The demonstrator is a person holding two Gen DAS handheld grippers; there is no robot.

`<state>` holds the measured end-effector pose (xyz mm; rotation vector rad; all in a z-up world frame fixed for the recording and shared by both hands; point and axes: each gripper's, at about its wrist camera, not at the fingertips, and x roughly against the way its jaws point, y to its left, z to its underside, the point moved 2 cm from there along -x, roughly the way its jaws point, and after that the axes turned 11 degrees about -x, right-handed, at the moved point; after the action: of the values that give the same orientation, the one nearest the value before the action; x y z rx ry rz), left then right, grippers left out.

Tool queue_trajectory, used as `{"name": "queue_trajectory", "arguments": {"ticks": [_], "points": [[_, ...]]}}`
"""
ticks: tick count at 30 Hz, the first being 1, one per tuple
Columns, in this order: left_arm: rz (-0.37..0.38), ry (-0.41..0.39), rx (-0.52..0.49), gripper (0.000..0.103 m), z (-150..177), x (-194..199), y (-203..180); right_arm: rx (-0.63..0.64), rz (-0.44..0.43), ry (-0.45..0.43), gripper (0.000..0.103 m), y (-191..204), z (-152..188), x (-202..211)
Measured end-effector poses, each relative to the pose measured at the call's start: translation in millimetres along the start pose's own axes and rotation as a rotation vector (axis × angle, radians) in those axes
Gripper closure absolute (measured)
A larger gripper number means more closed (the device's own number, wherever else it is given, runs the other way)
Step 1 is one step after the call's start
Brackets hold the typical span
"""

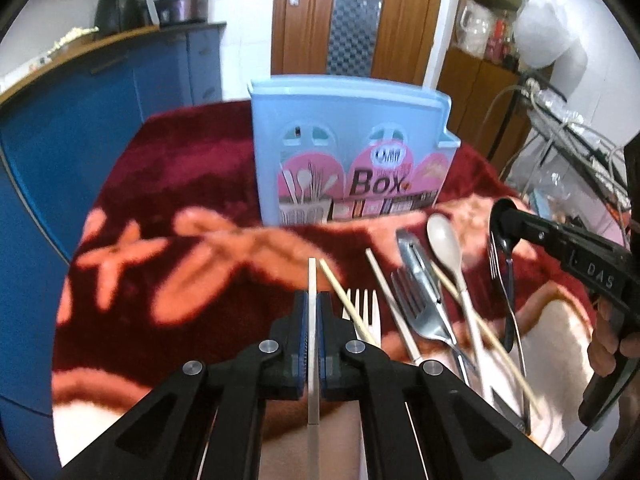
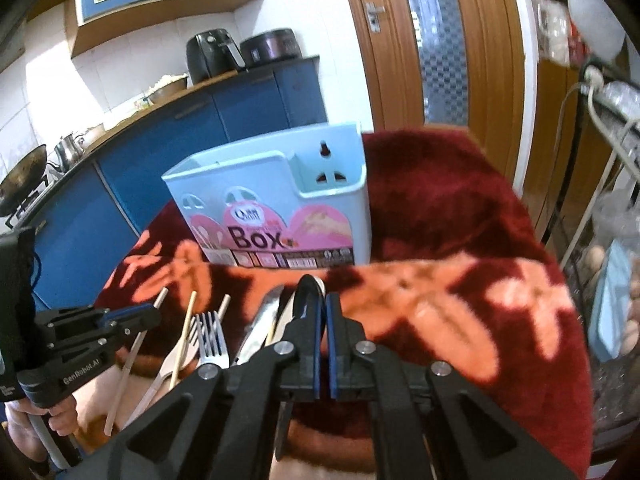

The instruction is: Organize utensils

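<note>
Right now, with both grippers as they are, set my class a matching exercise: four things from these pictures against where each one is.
Things:
1 flat pale chopstick
2 black-handled utensil
3 light blue plastic utensil box
4 beige long-handled spoon

Places:
A lying on the red blanket
B clamped in the left gripper
C standing upright at the blanket's far side
D clamped in the right gripper

Pairs: 1-B, 2-D, 3-C, 4-A

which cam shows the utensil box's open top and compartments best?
Right wrist. It looks down at the blue utensil box, so the open top, inner walls and the small side compartment show. Left wrist sees the box nearly front-on: only its labelled face and top rim.
</note>
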<state>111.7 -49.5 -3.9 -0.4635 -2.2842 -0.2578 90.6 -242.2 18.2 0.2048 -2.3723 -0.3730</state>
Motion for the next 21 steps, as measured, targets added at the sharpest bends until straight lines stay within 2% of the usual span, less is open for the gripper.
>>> {"name": "queue_trajectory", "arguments": {"ticks": [9,21], "points": [[0.003,-0.103,0.077,0.099,-2,26,11,0.092,0.036,-0.102,0.099,18,0,24],[-0.004,-0.228,0.141,0.099,-7,54,14,0.111,0.021,-0.182,0.099,29,2,50]]}}
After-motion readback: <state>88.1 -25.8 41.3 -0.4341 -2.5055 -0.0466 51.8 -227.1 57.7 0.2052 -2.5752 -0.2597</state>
